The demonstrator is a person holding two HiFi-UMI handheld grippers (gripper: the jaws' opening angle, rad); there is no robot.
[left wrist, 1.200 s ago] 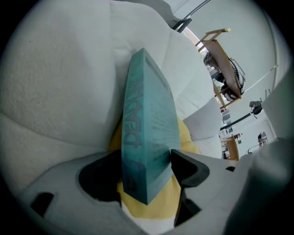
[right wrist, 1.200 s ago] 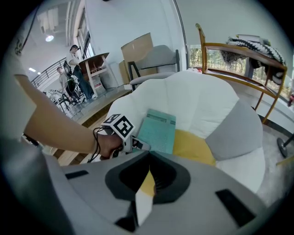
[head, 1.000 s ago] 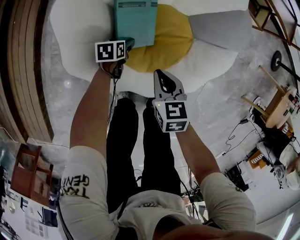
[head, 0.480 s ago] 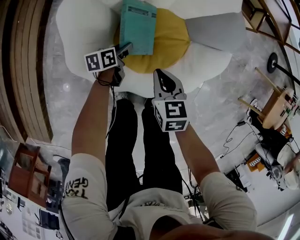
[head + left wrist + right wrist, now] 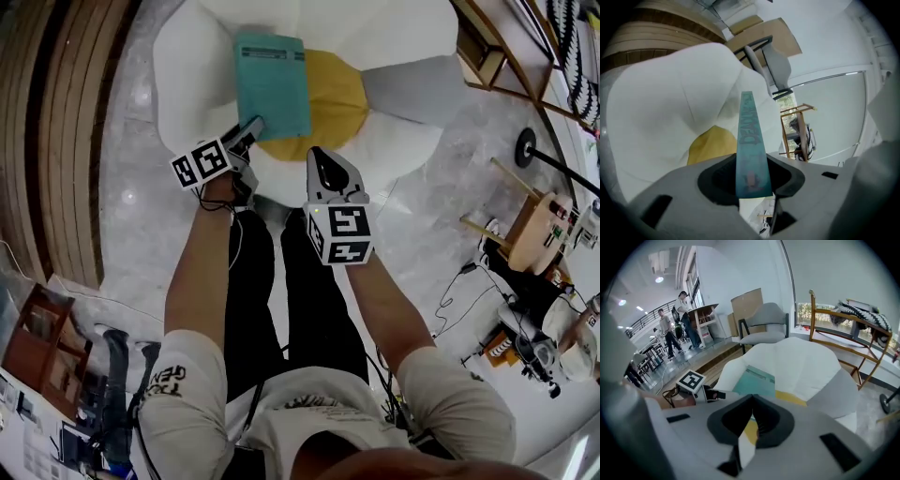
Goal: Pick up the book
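The teal book (image 5: 272, 84) hangs over the flower-shaped cushion, above its yellow centre (image 5: 337, 89). My left gripper (image 5: 251, 127) grips the book's near left corner, and its jaws are closing with the book between them. In the left gripper view the book's spine (image 5: 751, 140) stands edge-on between the grey jaws of the left gripper (image 5: 751, 176), pads pressing on it. My right gripper (image 5: 319, 155) hovers to the right of the book, shut and holding nothing. The right gripper view shows its tips (image 5: 751, 401) together, with the book (image 5: 754, 380) beyond.
The cushion's white petals (image 5: 187, 56) spread over the marble floor. Wooden steps (image 5: 56, 141) run along the left. A wooden rack (image 5: 487, 47) and a stool (image 5: 534, 225) stand at the right, with cables nearby. A grey chair (image 5: 764, 317) and people (image 5: 670, 326) are farther back.
The left gripper has closed on the book's near corner, rolled and risen with it, lifting the book off the cushion. The right gripper has risen too, still shut.
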